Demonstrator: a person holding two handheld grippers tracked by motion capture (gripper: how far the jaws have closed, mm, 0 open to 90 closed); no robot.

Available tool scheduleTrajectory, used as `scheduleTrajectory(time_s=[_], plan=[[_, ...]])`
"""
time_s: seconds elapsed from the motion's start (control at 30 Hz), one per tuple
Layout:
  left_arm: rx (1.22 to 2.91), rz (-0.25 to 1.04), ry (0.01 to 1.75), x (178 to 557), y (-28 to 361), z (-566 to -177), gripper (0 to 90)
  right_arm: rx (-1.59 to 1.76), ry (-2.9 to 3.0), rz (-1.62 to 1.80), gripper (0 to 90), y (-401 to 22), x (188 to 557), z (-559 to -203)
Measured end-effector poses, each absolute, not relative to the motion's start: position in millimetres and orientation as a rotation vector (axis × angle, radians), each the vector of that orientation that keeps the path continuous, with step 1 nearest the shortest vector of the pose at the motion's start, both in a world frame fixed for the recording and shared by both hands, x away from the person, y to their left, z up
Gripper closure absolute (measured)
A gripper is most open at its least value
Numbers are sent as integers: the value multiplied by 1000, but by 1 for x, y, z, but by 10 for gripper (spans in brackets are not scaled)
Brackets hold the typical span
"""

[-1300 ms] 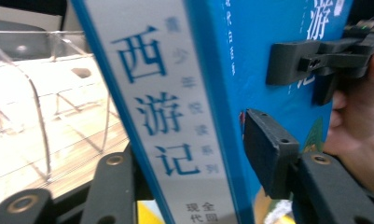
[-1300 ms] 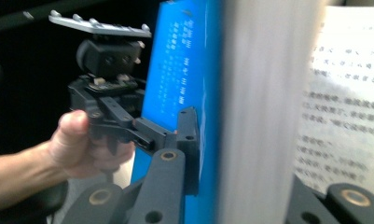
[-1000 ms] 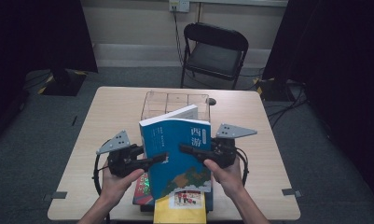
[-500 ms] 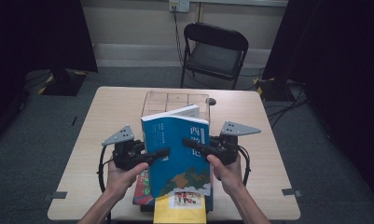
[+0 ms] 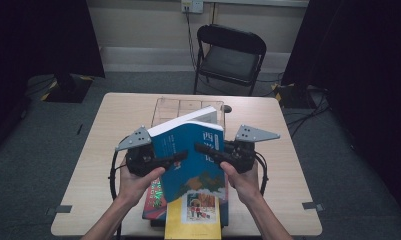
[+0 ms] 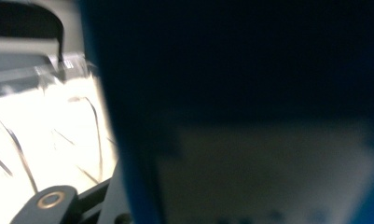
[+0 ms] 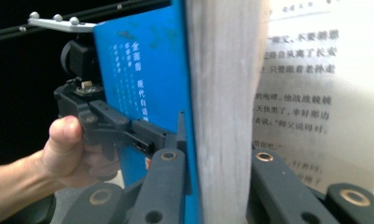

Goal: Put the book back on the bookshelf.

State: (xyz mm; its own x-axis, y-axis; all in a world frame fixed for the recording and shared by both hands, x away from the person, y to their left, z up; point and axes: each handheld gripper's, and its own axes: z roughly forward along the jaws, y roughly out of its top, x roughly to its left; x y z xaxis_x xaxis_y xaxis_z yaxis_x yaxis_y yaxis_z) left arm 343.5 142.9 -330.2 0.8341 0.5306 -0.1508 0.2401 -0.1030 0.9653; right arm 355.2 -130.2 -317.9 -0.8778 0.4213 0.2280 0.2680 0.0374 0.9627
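From above, you held the blue book (image 5: 190,155) up over the table (image 5: 93,150), tilted, above a yellow book (image 5: 194,220). Your left gripper (image 5: 180,157) and right gripper (image 5: 200,148) both pinched it. In the left gripper view, the book (image 6: 250,93) hid the jaws. In the right gripper view, your jaws squeezed its pages (image 7: 222,112).

high view dim — table lit | left gripper view blurred, glaring

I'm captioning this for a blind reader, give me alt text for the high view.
A person's two grippers, left and right, hold a blue book tilted up above a stack of books on a wooden table. A black chair stands beyond.
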Motion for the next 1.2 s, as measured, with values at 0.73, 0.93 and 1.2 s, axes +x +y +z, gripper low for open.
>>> scheduleTrajectory(time_s=[0.73,0.93,1.2], plan=[[1646,292,569,326,137,-351,572,873,2093,1992,393,-176,353,-344],[1686,274,567,327,134,-355,551,899,2121,1991,304,-173,365,-350],[1676,274,582,330,132,-362,541,906,2124,1989,355,-168,370,-354]])
